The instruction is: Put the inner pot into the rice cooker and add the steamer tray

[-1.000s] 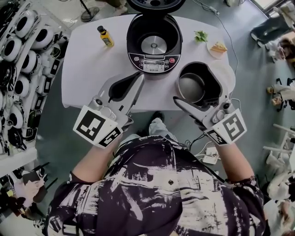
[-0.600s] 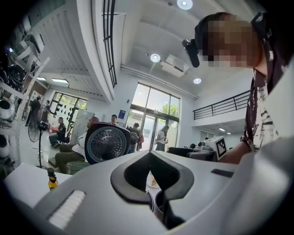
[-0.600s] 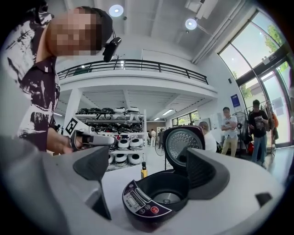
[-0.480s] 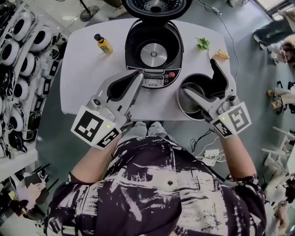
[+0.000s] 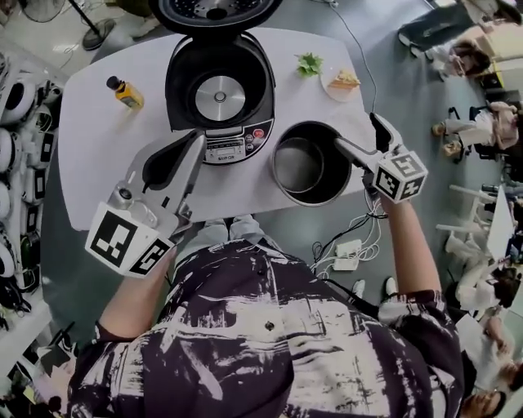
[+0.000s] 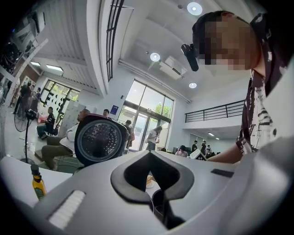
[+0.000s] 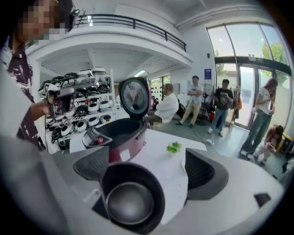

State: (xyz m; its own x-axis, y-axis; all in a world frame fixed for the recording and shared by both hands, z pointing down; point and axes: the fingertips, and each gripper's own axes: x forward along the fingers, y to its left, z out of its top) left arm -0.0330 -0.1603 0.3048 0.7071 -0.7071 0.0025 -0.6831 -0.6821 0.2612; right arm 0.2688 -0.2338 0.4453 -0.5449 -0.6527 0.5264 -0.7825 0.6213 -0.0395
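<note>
Cooker (image 5: 219,98): sits on the bench (image 5: 106,163) toward the far side. It's open and nothing's in it, you can see the bare heating plate.
Lid (image 5: 214,10): flipped up at the cooker's 12 o'clock.
Pot (image 5: 298,163): not in the cooker. It's out at the cooker's 4 o'clock by the near edge of the bench, upright, mouth up, nothing inside.
Right hand-held gripper (image 5: 356,131): released, jaws spread wide at the pot's 3 o'clock. In the head view one jaw reaches in over the pot's rim and the other stays outside. In its own view the pot sits low between the jaws, closer to the left one. Can't tell if the inner jaw actually touches the rim, but nothing's clamped.
Left hand-held gripper (image 5: 196,137): clenched, tips together, holding nothing. It hangs over the bench at the cooker's 7 o'clock, pointing at the cooker's front panel.
Bottle (image 5: 124,92): small yellow one at the cooker's 9 o'clock, standing up, well apart from everything.
Greens (image 5: 309,63): little bunch at the cooker's 2 o'clock.
Plate (image 5: 343,82): just beside the greens, some food on it, at the pot's 1 o'clock.
</note>
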